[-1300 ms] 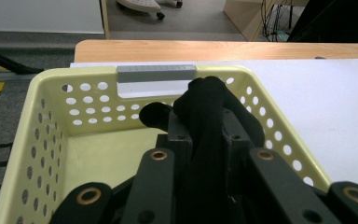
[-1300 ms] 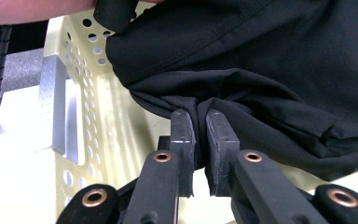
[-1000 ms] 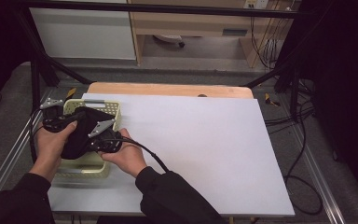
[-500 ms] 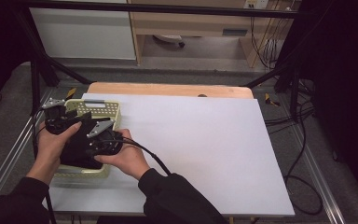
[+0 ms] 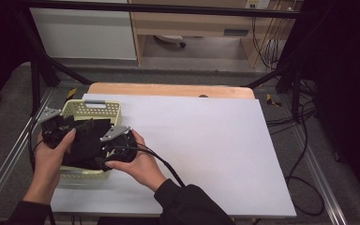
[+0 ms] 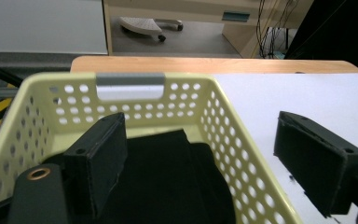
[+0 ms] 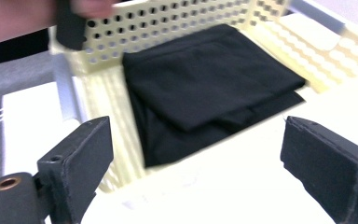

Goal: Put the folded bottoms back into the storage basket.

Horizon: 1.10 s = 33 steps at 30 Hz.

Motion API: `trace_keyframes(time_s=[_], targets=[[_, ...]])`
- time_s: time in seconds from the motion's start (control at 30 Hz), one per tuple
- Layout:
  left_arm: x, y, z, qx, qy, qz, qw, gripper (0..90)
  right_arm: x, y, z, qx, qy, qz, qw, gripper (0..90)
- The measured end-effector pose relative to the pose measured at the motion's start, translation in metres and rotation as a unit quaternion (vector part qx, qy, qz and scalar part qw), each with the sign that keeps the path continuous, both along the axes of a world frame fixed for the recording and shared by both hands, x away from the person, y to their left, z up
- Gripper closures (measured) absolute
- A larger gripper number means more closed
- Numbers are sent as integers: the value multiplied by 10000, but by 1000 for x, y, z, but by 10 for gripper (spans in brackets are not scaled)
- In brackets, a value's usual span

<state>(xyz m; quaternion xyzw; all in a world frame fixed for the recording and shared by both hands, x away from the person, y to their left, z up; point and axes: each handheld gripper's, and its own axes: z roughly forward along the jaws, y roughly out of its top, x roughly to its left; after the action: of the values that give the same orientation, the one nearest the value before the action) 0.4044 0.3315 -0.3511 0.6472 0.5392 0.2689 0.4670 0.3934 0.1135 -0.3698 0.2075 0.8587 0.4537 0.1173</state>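
Note:
A pale yellow perforated basket stands at the table's left. A folded black cloth lies flat inside it. My left gripper hovers over the basket's near left part. Its jaws have just been opening and stand wide apart, one over the cloth, the other beyond the basket's wall. My right gripper is at the basket's near right side. Its jaws have also just been opening, and nothing is between them.
The white table sheet stretches to the right of the basket, with a wooden edge at the back. Metal frame rails run along the left side. Cables lie on the floor at the right.
Both grippers were shut on the bunched black cloth over the basket. Their jaws have opened, the cloth now lies in the basket, and both hands have drawn back a little.

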Motion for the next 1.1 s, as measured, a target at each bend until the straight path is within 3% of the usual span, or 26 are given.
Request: trace_keyframes(time_s=[0.2,0.37,0.4,0.5,0.57,0.67,1.1], targets=[[-31,-11,-16,-141,-208,32,9997,160,-4,-34,0,72,-16,-279,9996,68],[-47,-17,-25,-201,-271,40,9994,165,-3,-65,-2,102,146,-494,9986,55],[-49,-19,-26,-217,-299,-14,9993,163,-2,-71,-3,183,142,-562,9982,63],[-55,-25,-30,-152,-339,-161,9992,147,1,-83,-3,-9,27,-701,9975,53],[-59,-27,-34,-181,-388,-229,9988,138,1,-93,2,152,-5,-793,9967,49],[-62,-29,-42,-284,-408,-334,9982,128,1,-103,10,347,-47,-780,9963,44],[-60,-18,-54,-594,-346,-245,9973,142,10,-116,18,370,-79,-876,9954,49]])
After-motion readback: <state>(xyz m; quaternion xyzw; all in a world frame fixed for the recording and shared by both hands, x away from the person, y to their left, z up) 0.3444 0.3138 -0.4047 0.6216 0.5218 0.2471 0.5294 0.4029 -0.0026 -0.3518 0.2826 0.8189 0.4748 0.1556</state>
